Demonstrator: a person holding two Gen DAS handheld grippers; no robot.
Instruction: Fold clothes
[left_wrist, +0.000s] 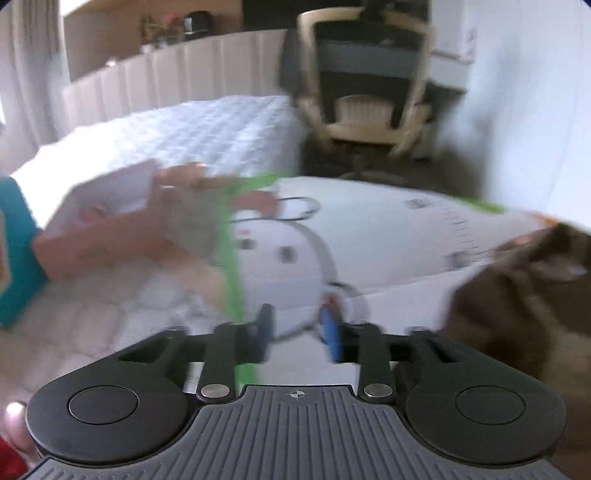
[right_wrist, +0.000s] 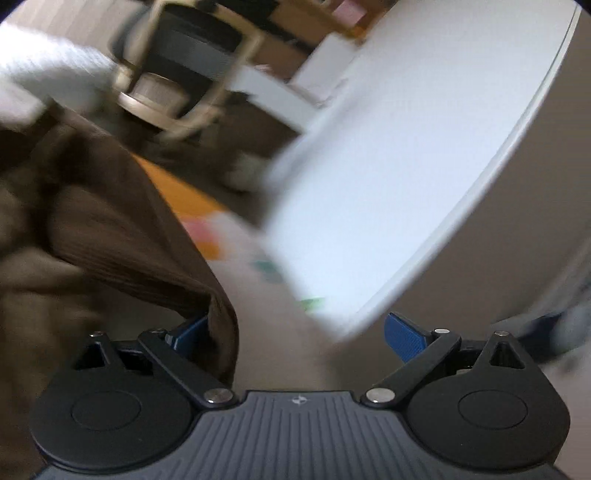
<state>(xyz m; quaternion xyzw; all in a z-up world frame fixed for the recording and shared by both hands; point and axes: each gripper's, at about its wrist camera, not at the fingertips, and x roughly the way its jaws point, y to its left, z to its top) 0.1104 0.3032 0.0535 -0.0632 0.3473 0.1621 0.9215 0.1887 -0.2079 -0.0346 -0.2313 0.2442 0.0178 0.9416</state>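
Note:
A brown ribbed garment (right_wrist: 110, 229) fills the left of the right wrist view and drapes over the left finger of my right gripper (right_wrist: 295, 334). That gripper is wide open, and its blue pads (right_wrist: 404, 338) grip nothing. In the left wrist view the same brown garment (left_wrist: 517, 314) lies bunched at the right, on a white mat. My left gripper (left_wrist: 297, 332) hovers low over the mat, its fingers apart with nothing between them. It stands left of the garment and does not touch it. Both views are motion-blurred.
The white play mat (left_wrist: 388, 236) has a cartoon print and a green border. A person's hand (left_wrist: 184, 206) holds a white box at the left. A white quilted bed (left_wrist: 207, 129) and a chair (left_wrist: 365, 92) stand behind. A white rounded panel (right_wrist: 388, 166) rises at right.

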